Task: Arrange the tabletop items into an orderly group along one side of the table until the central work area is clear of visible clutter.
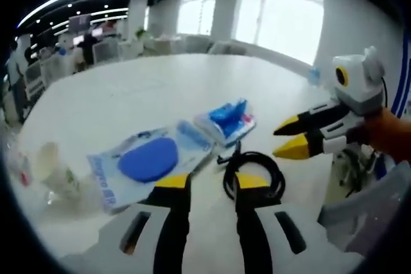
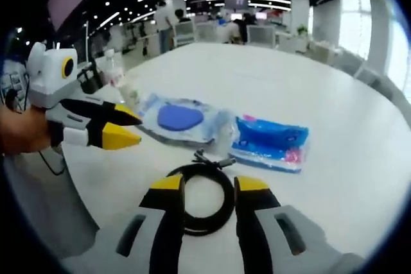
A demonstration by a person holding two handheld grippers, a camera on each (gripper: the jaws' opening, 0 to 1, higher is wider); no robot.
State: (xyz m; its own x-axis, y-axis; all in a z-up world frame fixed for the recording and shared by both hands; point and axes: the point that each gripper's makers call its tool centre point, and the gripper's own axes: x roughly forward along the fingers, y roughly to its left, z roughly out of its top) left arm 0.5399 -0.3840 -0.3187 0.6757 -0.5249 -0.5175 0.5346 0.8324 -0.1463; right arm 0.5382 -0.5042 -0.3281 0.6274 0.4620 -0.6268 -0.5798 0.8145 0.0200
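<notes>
Both grippers are hovering w/ jaws apart, gripping nothing — right gripper (image 2: 204,185) is lining up over the cable (image 2: 200,196) near it, prob to grab it. Left gripper (image 1: 204,183) is waiting by the pad pack (image 1: 151,162); blue pouch (image 2: 271,142) is lying just right of that.

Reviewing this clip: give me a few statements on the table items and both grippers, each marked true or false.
1. A coiled black cable lies on the white table. True.
2. The left gripper is shut on the cable. False: its jaws stand apart and hold nothing.
3. The packet with the blue oval pad lies beside the blue packet. True.
4. The right gripper holds the blue packet. False: it is open, over the cable.
5. A red mug stands in the middle of the table. False: there is none.
</notes>
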